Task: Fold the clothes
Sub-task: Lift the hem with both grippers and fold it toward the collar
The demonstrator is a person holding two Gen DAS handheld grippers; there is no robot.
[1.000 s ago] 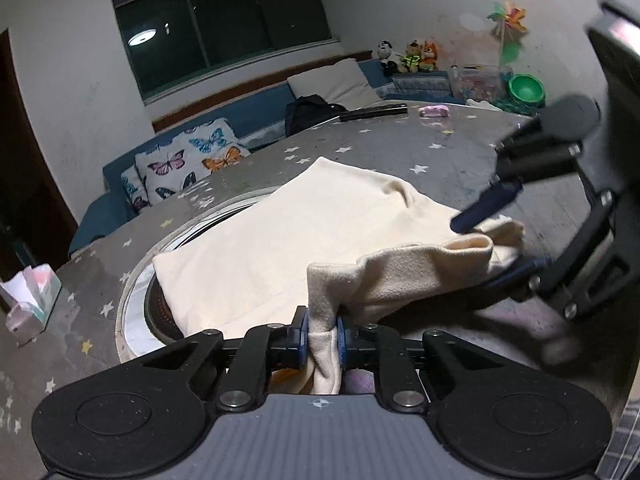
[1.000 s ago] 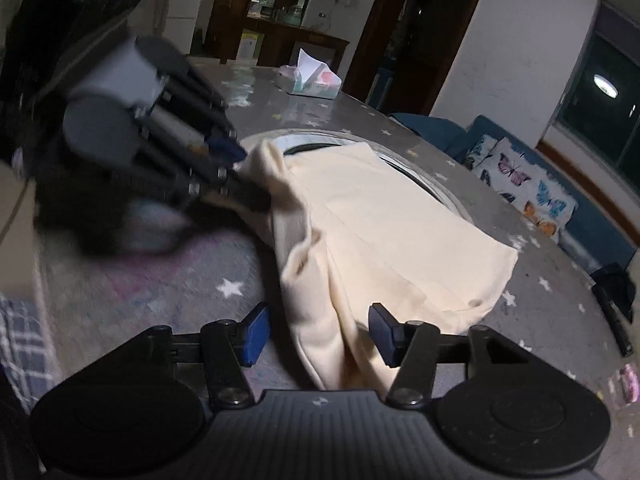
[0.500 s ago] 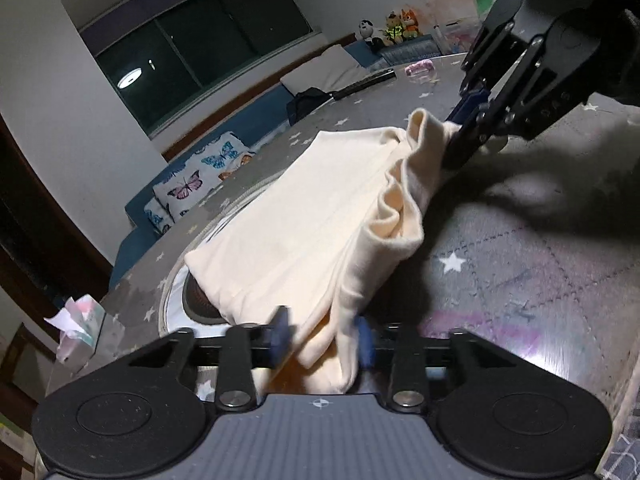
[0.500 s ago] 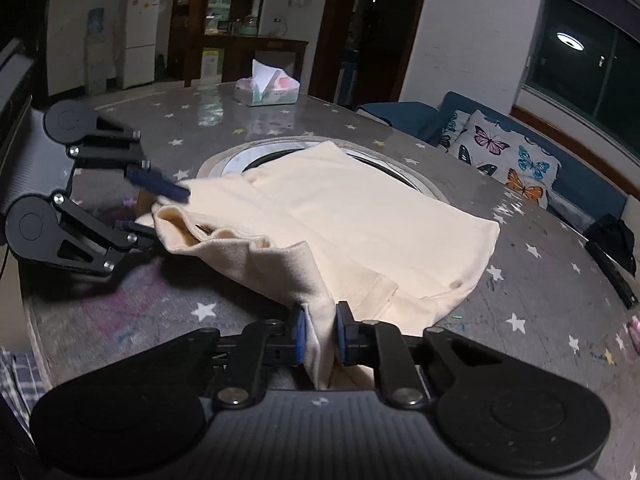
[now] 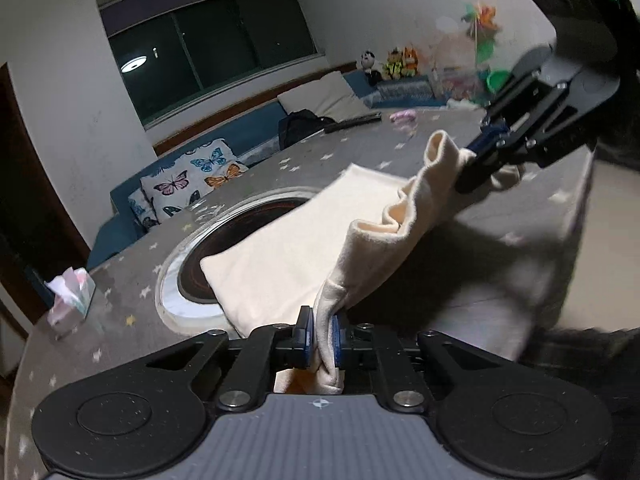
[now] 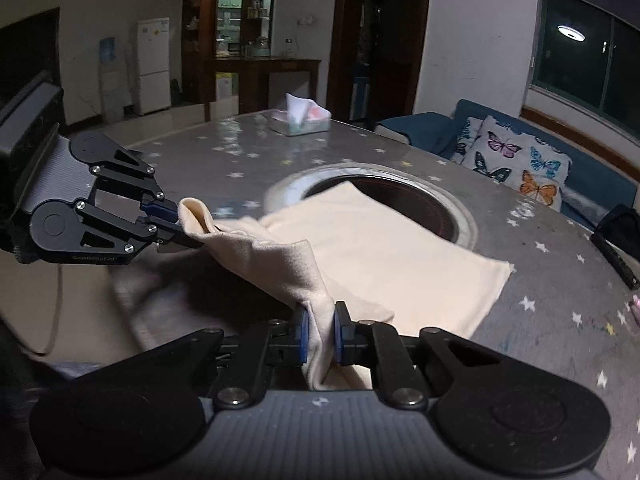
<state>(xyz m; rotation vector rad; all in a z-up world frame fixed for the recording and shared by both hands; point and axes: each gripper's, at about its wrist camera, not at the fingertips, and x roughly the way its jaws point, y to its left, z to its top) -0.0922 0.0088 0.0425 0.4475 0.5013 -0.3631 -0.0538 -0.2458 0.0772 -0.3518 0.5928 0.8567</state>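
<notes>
A: What did the left wrist view show?

B: The left tool (image 5: pixel 321 338) was clamped on a bunch of the cream cloth (image 5: pixel 304 248), with the fabric pinched between its two blue pads. From there the edge of the cloth rose up and to the right, where the right tool (image 5: pixel 476 162) was also closed on it. Between the two tools this edge was lifted off the bench (image 5: pixel 120 300). The rest of the cloth lay flat and partly covered the round insert (image 5: pixel 192 276) in the middle of the bench.

A: And around it?

B: A tissue box (image 5: pixel 70 296) stood at the left edge of the bench. Behind the bench there was a blue sofa with a butterfly pillow (image 5: pixel 188 184), and some plush toys (image 5: pixel 394 64) sat further back, near the window.

A: What did the right wrist view show?

B: The right tool (image 6: pixel 320 338) was closed on a fold of the cloth (image 6: pixel 380 248), again between the blue pads. The lifted edge ran up and to the left to the left tool (image 6: pixel 176 222), which gripped the cloth at a small rolled corner. The flat part lay on the bench (image 6: pixel 560 280) and its far corner reached over the insert (image 6: pixel 452 208).

A: Anything else there?

B: The tissue box (image 6: pixel 302 120) stood at the far side of the bench, the pillow (image 6: pixel 516 160) was at the right, and a white fridge (image 6: pixel 152 64) stood in the back room.
</notes>
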